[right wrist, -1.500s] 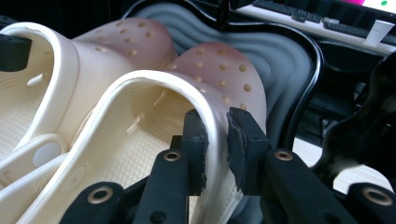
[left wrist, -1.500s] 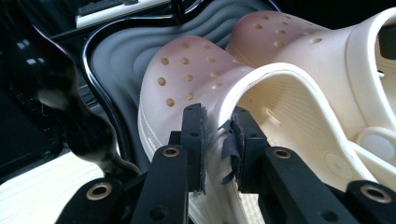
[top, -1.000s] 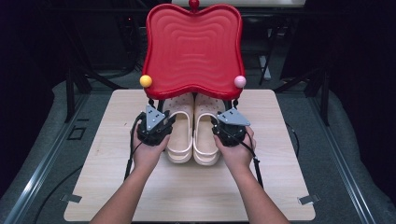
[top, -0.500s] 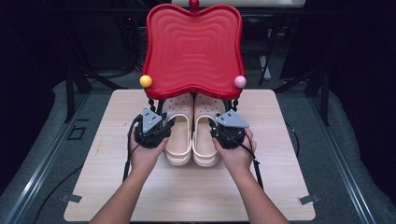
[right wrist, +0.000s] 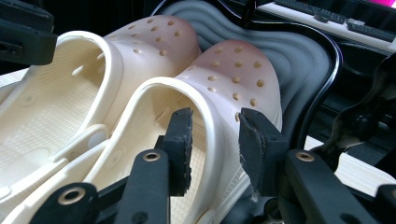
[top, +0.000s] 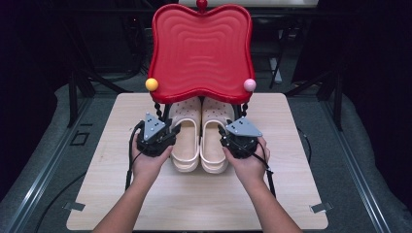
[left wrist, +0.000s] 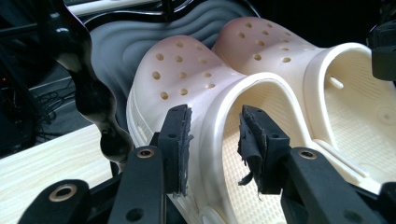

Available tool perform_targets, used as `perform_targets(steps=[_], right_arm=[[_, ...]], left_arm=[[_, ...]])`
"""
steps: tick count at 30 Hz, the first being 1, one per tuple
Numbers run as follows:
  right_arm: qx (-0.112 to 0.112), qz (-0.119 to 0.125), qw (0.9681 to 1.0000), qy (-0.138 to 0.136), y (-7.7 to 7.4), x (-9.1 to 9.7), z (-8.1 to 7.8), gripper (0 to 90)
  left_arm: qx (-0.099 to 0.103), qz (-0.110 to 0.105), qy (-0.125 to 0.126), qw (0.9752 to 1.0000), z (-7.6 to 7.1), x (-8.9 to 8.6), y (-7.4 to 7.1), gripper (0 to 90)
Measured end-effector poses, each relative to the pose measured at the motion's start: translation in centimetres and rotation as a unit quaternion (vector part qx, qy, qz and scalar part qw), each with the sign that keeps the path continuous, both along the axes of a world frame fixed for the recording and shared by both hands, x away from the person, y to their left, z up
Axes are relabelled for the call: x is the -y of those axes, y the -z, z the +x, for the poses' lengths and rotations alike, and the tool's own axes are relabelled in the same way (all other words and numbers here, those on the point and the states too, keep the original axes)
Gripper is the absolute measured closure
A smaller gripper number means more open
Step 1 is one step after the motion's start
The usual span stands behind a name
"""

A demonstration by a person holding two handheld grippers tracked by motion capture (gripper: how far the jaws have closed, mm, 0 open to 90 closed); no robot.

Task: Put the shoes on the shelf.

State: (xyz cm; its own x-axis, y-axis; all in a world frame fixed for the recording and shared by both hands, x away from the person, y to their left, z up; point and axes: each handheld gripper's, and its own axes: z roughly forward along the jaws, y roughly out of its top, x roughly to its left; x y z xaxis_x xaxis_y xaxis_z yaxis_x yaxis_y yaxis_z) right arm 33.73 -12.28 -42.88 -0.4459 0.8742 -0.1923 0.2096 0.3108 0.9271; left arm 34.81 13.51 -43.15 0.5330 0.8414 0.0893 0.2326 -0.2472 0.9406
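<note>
High view: pair of cream clogs (top: 200, 135) mid-table (top: 97, 194), toes under a raised red tray (top: 200, 53).
Left gripper (left wrist: 212, 140) straddles the outer wall of the left clog (left wrist: 196, 107), jaws parted, pads not pressing. Right gripper (right wrist: 215, 142) likewise straddles the right clog's (right wrist: 224, 79) outer wall, jaws apart.

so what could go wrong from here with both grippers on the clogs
1. Each gripper, left and right, straddles only the thin outer rim of its clog; soft foam could slip out when lifted.
2. The toes sit under the red tray, so lifting straight up might hit it.
3. The clogs touch side by side, so uneven pulls could drag one against the other.
</note>
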Motion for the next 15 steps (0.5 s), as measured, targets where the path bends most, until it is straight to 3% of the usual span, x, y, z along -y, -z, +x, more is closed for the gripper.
perform_targets(steps=[15], right_arm=[[0.0,0.009,0.9999,-0.012,-0.9,0.7,-1.4,63.7]], left_arm=[[-0.004,-0.005,0.005,1.0,-1.1,-1.1,-0.7,62.5]])
